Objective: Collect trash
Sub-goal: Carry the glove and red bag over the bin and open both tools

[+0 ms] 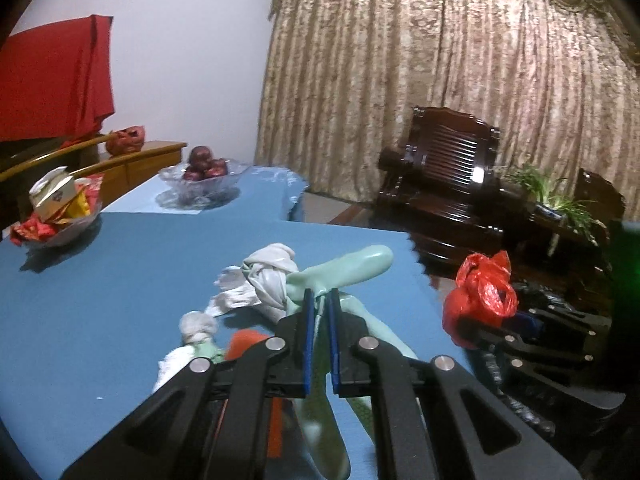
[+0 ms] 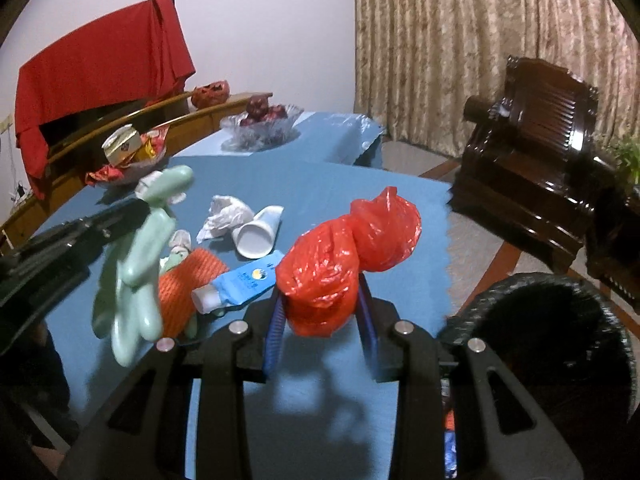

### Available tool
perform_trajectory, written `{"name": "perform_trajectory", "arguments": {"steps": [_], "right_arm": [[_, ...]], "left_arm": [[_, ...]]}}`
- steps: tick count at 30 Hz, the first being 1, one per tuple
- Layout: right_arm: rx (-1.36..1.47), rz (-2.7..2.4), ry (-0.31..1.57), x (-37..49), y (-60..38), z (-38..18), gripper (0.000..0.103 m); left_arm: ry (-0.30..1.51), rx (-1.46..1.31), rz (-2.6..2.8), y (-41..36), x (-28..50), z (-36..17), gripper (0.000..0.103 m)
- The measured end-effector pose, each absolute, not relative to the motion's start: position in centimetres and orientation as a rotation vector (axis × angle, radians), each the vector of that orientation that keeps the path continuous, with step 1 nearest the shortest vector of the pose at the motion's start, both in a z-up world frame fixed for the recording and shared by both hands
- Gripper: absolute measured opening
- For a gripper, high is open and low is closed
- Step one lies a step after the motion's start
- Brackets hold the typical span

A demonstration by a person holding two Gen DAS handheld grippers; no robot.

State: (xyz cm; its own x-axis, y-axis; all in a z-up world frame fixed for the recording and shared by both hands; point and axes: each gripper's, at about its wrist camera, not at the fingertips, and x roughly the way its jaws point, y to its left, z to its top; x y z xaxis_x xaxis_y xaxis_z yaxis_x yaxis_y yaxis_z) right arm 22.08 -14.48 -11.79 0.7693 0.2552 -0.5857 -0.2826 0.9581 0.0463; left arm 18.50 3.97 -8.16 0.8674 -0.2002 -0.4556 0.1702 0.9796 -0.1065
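Trash bin [image 2: 560, 292], right view only.

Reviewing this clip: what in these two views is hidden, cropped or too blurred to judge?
- Bin contents, right wrist view: the interior is black and the rim is cut off at the frame's lower right.
- Green glove, left wrist view: its lower fingers are hidden behind the left gripper.
- Print on the blue tube, right wrist view: too small to read.
- Orange mesh, left wrist view: mostly hidden behind the left gripper.
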Motion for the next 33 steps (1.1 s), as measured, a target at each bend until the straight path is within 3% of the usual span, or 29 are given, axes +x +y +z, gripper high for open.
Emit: {"name": "perform_trajectory", "arguments": {"steps": [14,33], "right_arm": [[-0.024,0.117,0.604,17.1,-24.1,-9.8,0.032],[0.038,-0.128,0.672,12.4,-35.6,-13.1,0.032]], "left_arm": [[0.502,-0.032,-0.391,-5.9,18.0,-7.8,0.006],[0.563,0.014,-0.64,-19.4,17.9,-9.8,0.006]]}}
